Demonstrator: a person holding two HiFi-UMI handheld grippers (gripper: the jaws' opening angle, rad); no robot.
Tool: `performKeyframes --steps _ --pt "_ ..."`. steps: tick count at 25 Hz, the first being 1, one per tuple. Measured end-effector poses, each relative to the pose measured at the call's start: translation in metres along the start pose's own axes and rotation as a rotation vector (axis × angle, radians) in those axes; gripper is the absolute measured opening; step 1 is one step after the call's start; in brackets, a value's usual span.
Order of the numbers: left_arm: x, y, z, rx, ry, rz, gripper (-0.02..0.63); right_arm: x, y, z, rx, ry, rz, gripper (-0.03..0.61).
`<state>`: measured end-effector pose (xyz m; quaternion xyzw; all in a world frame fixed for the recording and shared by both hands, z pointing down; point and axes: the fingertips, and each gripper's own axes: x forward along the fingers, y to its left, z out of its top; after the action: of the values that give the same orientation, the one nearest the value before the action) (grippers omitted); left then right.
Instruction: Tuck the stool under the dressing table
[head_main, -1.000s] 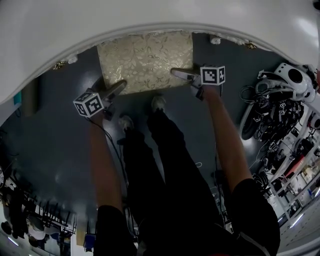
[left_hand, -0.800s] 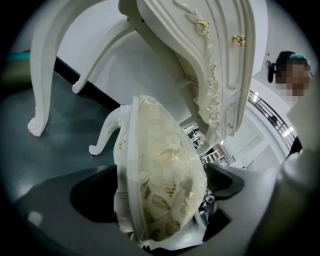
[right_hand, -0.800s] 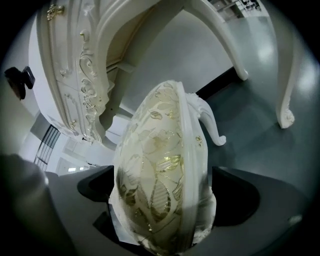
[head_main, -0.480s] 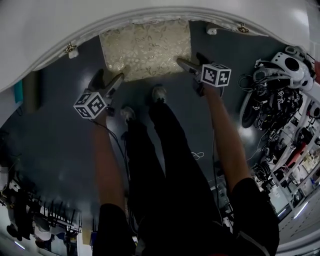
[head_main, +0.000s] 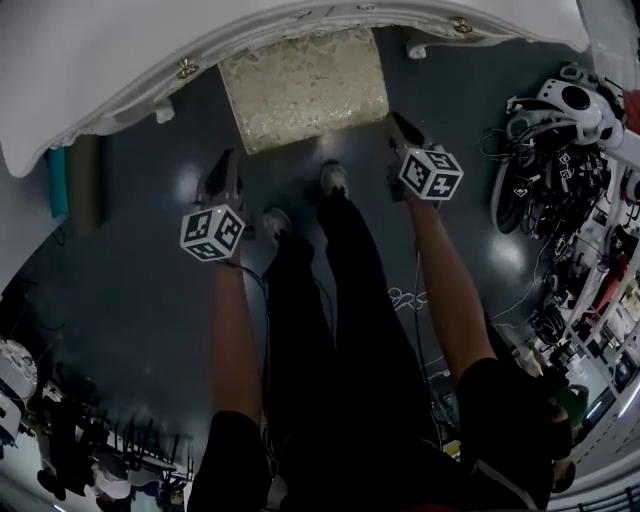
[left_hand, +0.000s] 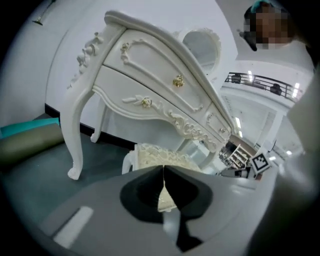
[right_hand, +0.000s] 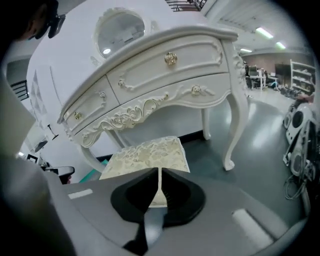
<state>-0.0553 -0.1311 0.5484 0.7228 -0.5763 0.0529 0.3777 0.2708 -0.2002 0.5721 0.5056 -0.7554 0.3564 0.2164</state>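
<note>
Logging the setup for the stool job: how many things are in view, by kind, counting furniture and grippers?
dressing table: 1
stool: 1
gripper: 2, the left gripper and the right gripper
Total: 4

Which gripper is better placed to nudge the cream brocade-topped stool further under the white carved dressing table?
Right gripper, marginally: its tip sits by the near corner of the cream brocade stool; the left gripper hangs back over dark floor. Both jaws just closed, empty.
</note>
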Motion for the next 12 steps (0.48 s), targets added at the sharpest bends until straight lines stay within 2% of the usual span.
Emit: performKeyframes --steps 1,6,12 --pt "-0.008 -0.002 0.001 0.009 -0.005 0.004 0.011 -0.009 0.003 -0.003 0.008 -0.014 -0.024 -0.002" --pt "-0.036 -0.001 -0.001 0.093 -0.029 0.040 0.009 -0.030 0.022 -0.015 0.017 -0.058 -0.060 -0.002" --pt "-0.056 -0.012 -0.034 0.180 -0.034 0.047 0.008 -0.055 0.033 -0.035 0.004 -0.126 -0.016 -0.003"
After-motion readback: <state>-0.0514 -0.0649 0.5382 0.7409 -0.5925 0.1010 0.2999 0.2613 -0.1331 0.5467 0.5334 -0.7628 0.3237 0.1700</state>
